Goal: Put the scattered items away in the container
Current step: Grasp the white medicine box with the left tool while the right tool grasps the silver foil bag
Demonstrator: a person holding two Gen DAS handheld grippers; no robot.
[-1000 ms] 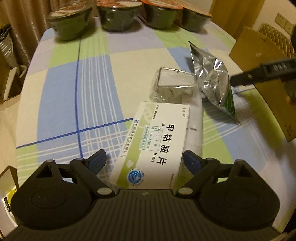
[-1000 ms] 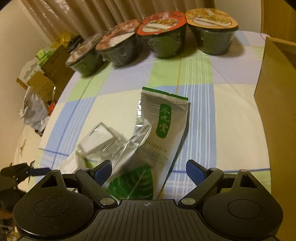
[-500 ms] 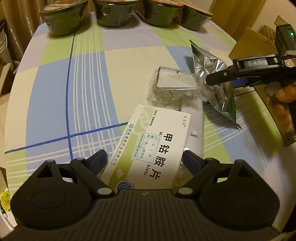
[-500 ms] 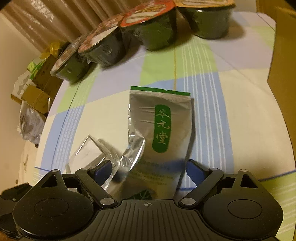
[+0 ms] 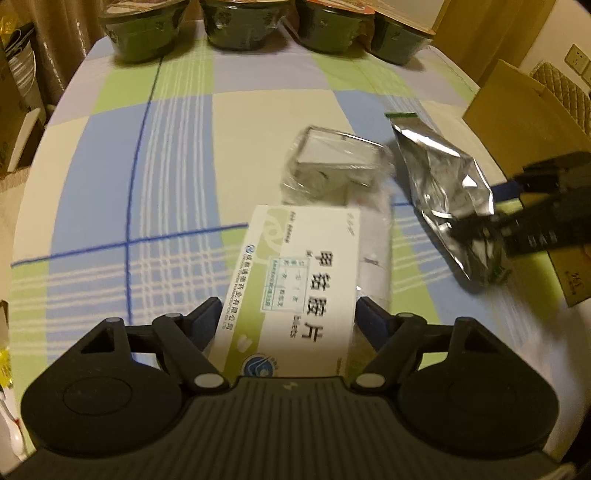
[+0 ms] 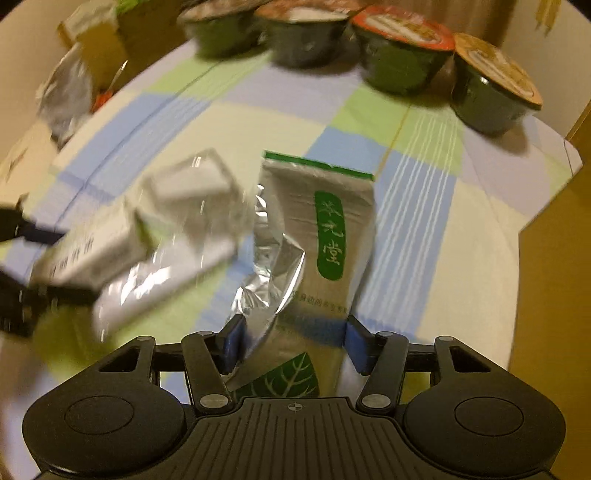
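We have two items in play: the pill box (image 5: 295,291) lies flat on the checked cloth (image 5: 177,155) between our left gripper (image 5: 286,317) fingers, both blue pads up against its long edges, so it reads as clamped on the box, still on the table. The foil pouch (image 6: 314,240), silver with a green label and leaf print, sits between our right gripper (image 6: 291,345) pads; left pad touches the crumpled flap, right pad is at the pouch edge, so we read it as clenched on the pouch, though whether the pouch is lifted we cannot tell. From the left view the pouch (image 5: 447,188) is right of the box, with the right gripper (image 5: 517,206) on its near end. Between the two lies a clear plastic-wrapped pack (image 5: 336,166), touching the far end of the box and just beside the pouch. The carton (image 5: 532,122) stands at the table's right edge, near the pouch, with nothing visible inside from these angles. Four lidded noodle bowls (image 5: 240,26) line the far edge, well apart from the rest. The right view is motion-blurred on its left side.
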